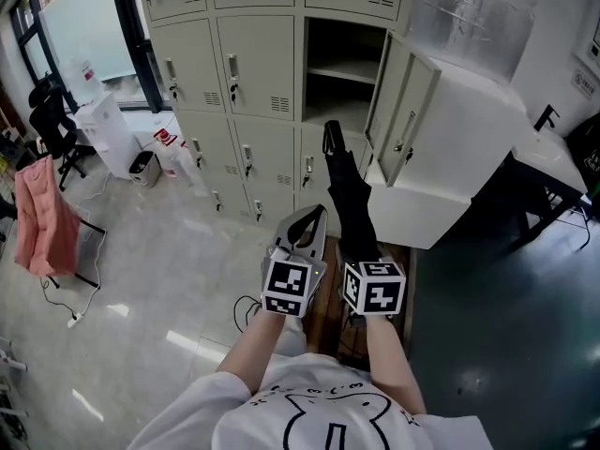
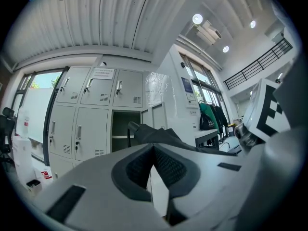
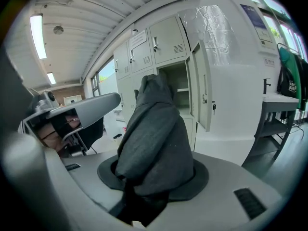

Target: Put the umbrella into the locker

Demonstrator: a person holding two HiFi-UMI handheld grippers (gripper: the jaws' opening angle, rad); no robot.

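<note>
A folded black umbrella sticks out forward from my right gripper, whose jaws are shut on its lower end. It points at the open locker compartment, whose door swings out to the right. In the right gripper view the umbrella fills the space between the jaws of the right gripper, with the open locker beyond its tip. My left gripper rides just left of the umbrella, tips together, holding nothing. In the left gripper view its jaw tips meet below the umbrella.
A wall of grey lockers runs across the back. A white cabinet block stands right of the open door, with a desk beyond. On the left are a water dispenser, an office chair and a pink cloth.
</note>
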